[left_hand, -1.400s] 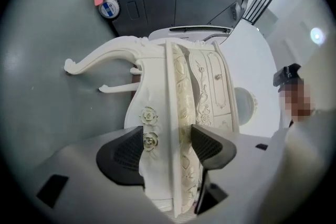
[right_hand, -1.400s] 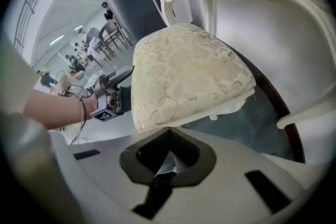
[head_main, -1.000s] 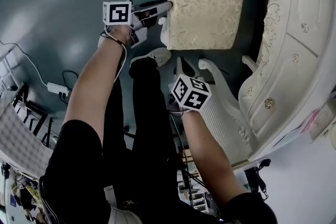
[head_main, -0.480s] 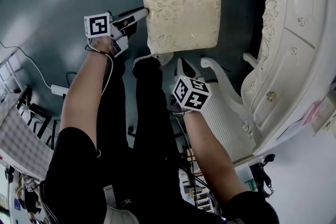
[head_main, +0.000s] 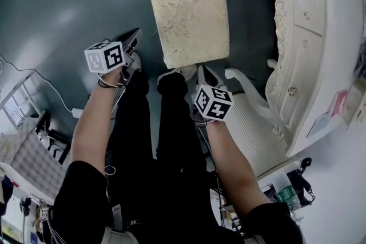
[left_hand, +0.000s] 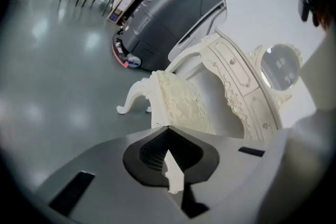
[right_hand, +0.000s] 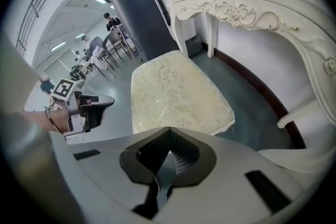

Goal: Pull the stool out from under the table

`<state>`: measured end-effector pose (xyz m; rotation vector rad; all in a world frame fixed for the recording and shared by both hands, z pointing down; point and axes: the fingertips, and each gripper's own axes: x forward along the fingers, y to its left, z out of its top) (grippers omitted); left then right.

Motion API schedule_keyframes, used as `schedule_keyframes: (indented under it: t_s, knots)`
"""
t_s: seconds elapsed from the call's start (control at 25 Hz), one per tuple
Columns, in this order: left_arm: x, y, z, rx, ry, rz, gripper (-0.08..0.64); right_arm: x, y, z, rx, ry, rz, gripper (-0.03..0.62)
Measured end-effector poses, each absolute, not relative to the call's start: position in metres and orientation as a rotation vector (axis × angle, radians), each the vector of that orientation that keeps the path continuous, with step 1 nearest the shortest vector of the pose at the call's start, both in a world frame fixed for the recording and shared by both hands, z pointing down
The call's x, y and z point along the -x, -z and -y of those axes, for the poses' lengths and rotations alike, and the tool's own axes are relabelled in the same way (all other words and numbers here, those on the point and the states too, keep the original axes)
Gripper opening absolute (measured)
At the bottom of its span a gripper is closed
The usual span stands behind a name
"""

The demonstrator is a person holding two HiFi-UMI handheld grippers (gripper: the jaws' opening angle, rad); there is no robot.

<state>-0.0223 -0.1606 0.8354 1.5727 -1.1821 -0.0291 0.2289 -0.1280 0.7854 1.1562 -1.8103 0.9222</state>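
Note:
The stool [head_main: 189, 17], with a cream patterned cushion and white carved legs, stands on the dark floor just left of the white dressing table [head_main: 320, 37]. My left gripper [head_main: 132, 37] hangs left of the stool, apart from it, shut with nothing in it. In the left gripper view the stool [left_hand: 176, 105] lies beyond the closed left gripper [left_hand: 170, 165]. My right gripper [head_main: 201, 72] hovers near the stool's near edge, shut and empty. The right gripper view has the stool [right_hand: 176, 92] ahead of the right gripper [right_hand: 167, 162], with the table [right_hand: 247, 2] to its right.
A white ribbed chair [head_main: 251, 128] stands under my right arm, beside the table. A power strip [head_main: 77, 113] with its cable lies on the floor at left. A large dark grey machine [left_hand: 168, 13] is behind the stool. Chairs and people [right_hand: 113, 42] are far back.
The stool has slid left, away from the table. My left gripper, which was at the stool's left edge, has let go, drawn back to the left and shut. The right gripper has barely moved.

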Motion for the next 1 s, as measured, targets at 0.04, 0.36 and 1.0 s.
schedule_keyframes:
  t_s: [0.04,0.36,1.0]
  knots:
    - [0.024,-0.824,0.160,-1.594,-0.054,1.211,0.005,-0.224,-0.778,0.131,-1.165,-0.909,1.825,0.008]
    - [-0.005,-0.655,0.167,-1.938,-0.437,1.285,0.005,-0.175,-0.653,0.120,-1.170,-0.832,2.006,0.008]
    - [-0.016,-0.349,0.160,-2.251,-0.371,1.402,0.006,-0.126,-0.340,0.160,-1.661,-0.307,2.310,0.008]
